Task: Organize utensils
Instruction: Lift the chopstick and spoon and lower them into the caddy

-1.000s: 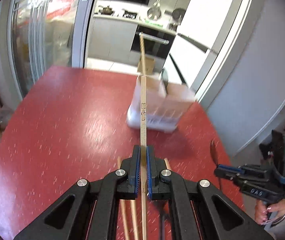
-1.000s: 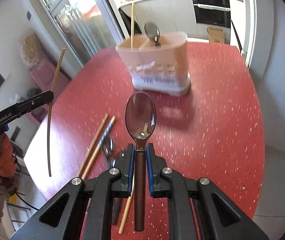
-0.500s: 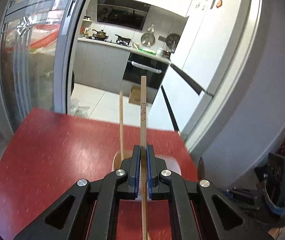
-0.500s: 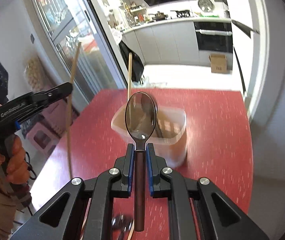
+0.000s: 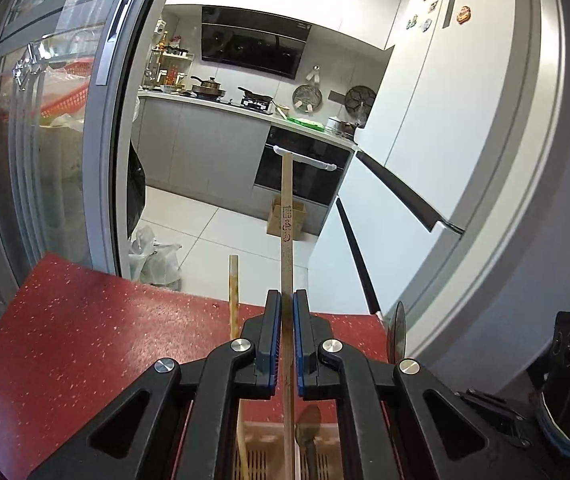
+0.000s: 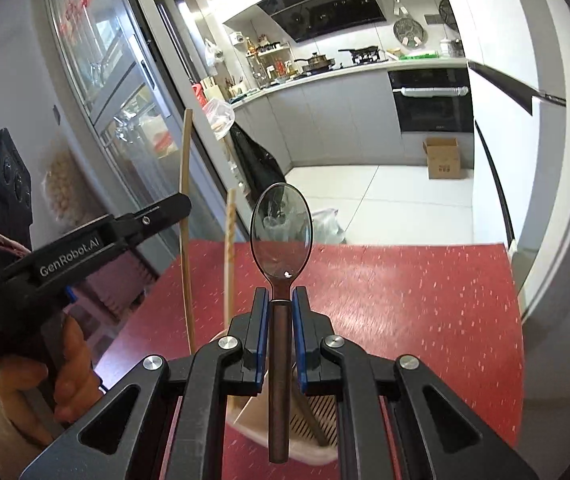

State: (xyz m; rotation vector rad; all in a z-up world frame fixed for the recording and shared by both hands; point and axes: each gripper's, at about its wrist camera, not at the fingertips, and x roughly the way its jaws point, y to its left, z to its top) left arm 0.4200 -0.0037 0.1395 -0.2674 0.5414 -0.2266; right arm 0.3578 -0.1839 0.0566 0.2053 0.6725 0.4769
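Observation:
My left gripper (image 5: 283,316) is shut on a light wooden chopstick (image 5: 286,216) held upright, its lower end over the utensil holder (image 5: 269,452) below. A second chopstick (image 5: 233,292) and a spoon (image 5: 309,436) stand in the holder. My right gripper (image 6: 281,312) is shut on a metal spoon (image 6: 280,236) with a dark handle, bowl up, above the holder (image 6: 305,432). In the right wrist view the left gripper (image 6: 173,208) shows at left with its chopstick (image 6: 185,216), and the standing chopstick (image 6: 230,252) beside it.
The red speckled table (image 6: 425,304) stretches ahead to its far edge. Beyond lie the kitchen floor with a cardboard box (image 6: 443,158), a glass sliding door (image 5: 45,152) at left and a white fridge (image 5: 445,140) at right.
Both grippers have risen and tilted up over the holder, which has slid from ahead of them to beneath them. Each keeps hold of its utensil.

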